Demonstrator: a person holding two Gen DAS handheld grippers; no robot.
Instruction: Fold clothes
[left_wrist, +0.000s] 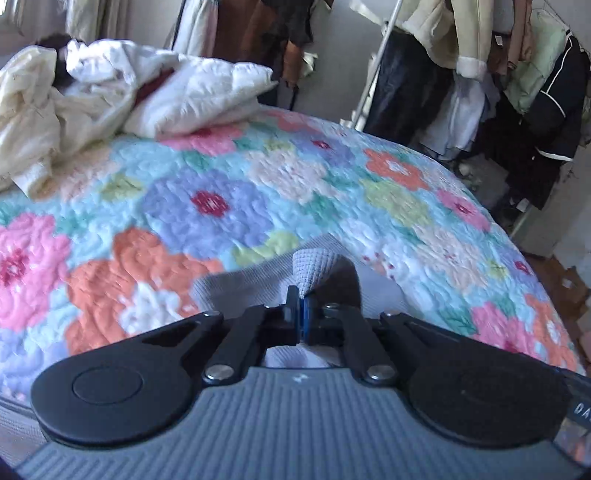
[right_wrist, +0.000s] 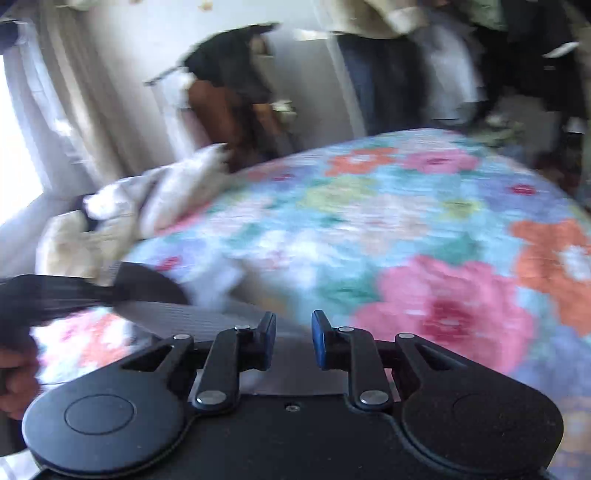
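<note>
A pile of pale bedding (left_wrist: 122, 99) is lying at the far left of the floral quilt (left_wrist: 229, 192). Nearer, a grey waffle-knit garment (left_wrist: 258, 280) is being held at the quilt's near edge, a small peak of its cloth being pinched between the pressed-together fingers of the left gripper (left_wrist: 301, 295). The right gripper (right_wrist: 293, 338) is being carried with its fingers spread, nothing between them; its view is blurred. The fold would likely be served by the pinch being kept firm and the free gripper being brought to a matching edge. Only the letters "DA" (left_wrist: 583, 409) are being shown on the left gripper's housing; no garment label is readable.
</note>
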